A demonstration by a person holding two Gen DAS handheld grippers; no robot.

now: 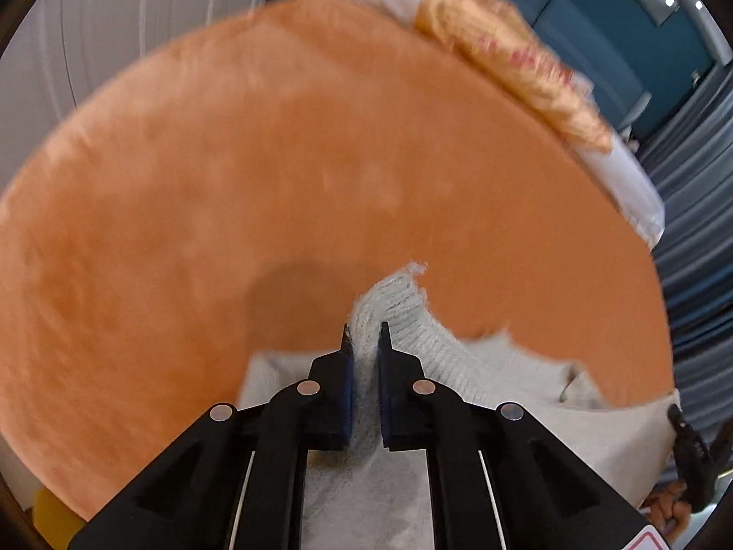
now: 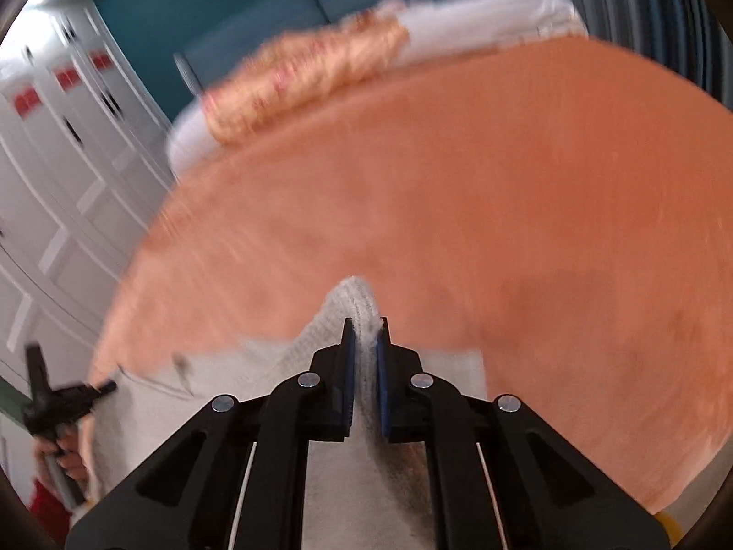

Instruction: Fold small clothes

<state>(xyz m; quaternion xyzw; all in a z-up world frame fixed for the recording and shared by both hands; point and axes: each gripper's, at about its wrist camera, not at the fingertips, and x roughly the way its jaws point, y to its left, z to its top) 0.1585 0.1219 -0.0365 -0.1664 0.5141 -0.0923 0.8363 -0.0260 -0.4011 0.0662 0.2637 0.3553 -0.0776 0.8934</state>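
Grey-white knit, one small garment [image 1: 458, 366], hangs over the near edge of the orange-covered bed [image 1: 275, 183]. Left hand-held gripper [image 1: 365, 343] and right hand-held gripper [image 2: 365, 339] each clamp a ribbed edge of it. One patterned pillow [image 2: 302, 78] lies at the bed's far edge.

Grippers: two, the left gripper [image 1: 365, 332] and the right gripper [image 2: 366, 327].
Fingers per gripper: two, each with a blue pad.
Knit garments: one pale grey knit garment [image 1: 481, 376], its ribbed edge caught by both grippers.
Blankets: one orange blanket [image 1: 275, 160] across the bed.
Patterned cushions or throws: one yellow-orange patterned piece [image 1: 513, 59], possibly folded; blur hides which.
White pillows: one white pillow [image 2: 495, 13] visible, perhaps more beneath.
Wardrobe doors: several white wardrobe doors [image 2: 59, 174], count unclear.
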